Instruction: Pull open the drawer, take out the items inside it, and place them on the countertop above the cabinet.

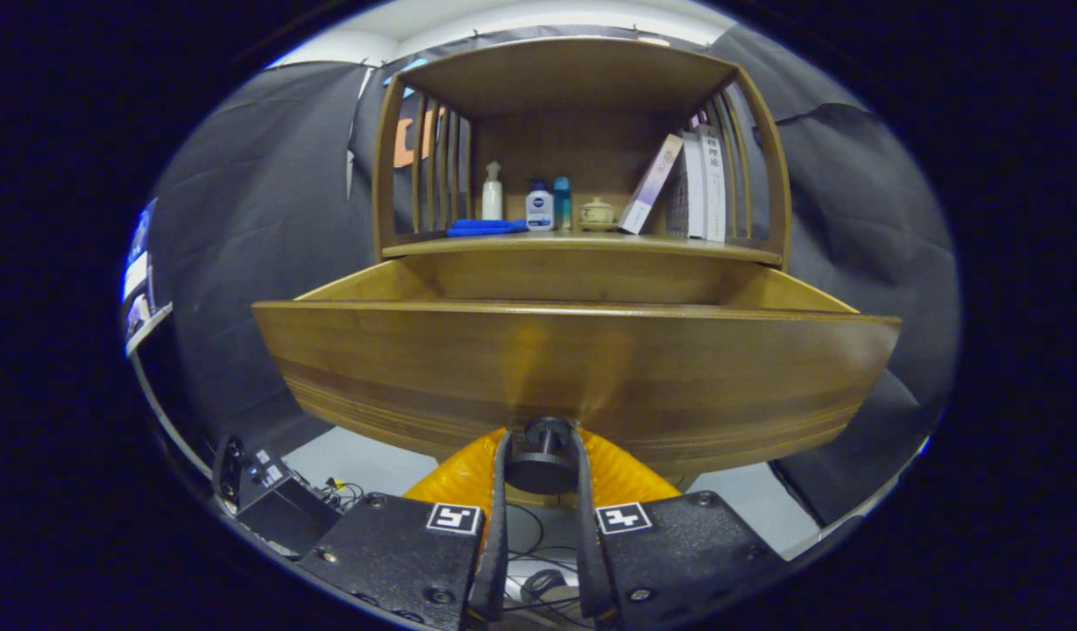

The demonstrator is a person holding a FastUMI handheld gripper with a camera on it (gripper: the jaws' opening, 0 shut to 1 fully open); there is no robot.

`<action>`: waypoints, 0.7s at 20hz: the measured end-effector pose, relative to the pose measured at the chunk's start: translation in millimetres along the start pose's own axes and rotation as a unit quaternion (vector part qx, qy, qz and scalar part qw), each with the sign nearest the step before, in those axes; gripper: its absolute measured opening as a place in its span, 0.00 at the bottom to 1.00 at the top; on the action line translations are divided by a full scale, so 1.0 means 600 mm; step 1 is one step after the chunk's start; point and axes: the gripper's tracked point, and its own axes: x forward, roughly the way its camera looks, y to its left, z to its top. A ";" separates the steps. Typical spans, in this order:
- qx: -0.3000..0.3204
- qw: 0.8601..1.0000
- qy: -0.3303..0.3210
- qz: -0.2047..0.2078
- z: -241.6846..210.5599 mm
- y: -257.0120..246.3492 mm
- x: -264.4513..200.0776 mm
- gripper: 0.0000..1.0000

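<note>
Gripper (542,447) clenched on the dark round knob (542,464), both fingers pressing its sides. Drawer (573,368) stands well out from the cabinet; contents hidden behind its front panel. Keep the pull straight and level, then release and rise over the front edge. Countertop (582,246) crowded mid-shelf: bottles (539,209), books (700,188); blue cloth (485,228) at one end

The wooden countertop (582,246), in the upper middle, carries a blue cloth-like thing (485,228), a white pump bottle (492,193), two blue-capped bottles (547,207), a small lidded pot (597,212) and leaning books (691,184).
</note>
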 end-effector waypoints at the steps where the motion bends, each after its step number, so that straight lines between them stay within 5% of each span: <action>1: -0.001 1.000 0.002 0.004 -0.004 0.002 -0.004 0.35; 5: 0.002 0.999 0.031 0.008 -0.013 0.003 -0.013 0.36; 9: -0.009 0.999 0.032 0.016 0.025 0.008 -0.047 0.52; 14: 0.016 0.997 0.027 0.075 0.113 0.038 -0.085 0.72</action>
